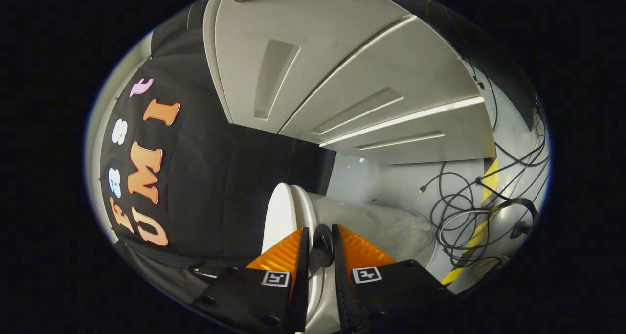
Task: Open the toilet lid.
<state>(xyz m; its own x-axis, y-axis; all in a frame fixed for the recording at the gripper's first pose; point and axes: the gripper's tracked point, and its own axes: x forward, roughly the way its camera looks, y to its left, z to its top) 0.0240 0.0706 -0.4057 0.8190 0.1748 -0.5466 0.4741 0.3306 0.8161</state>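
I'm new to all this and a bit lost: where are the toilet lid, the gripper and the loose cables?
toilet lid (pixel 279 211): gripper view, its white face.
gripper (pixel 321 233): gripper view, between the fingertips, nearly closed around a small dark handle.
cables (pixel 457 211): gripper view, tangled loops on the floor.

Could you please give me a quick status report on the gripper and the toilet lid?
Gripper fingers nearly closed, pinching the edge of the toilet lid. Lid partly lifted off the toilet. Loose cables on the floor beyond, away from the lid.
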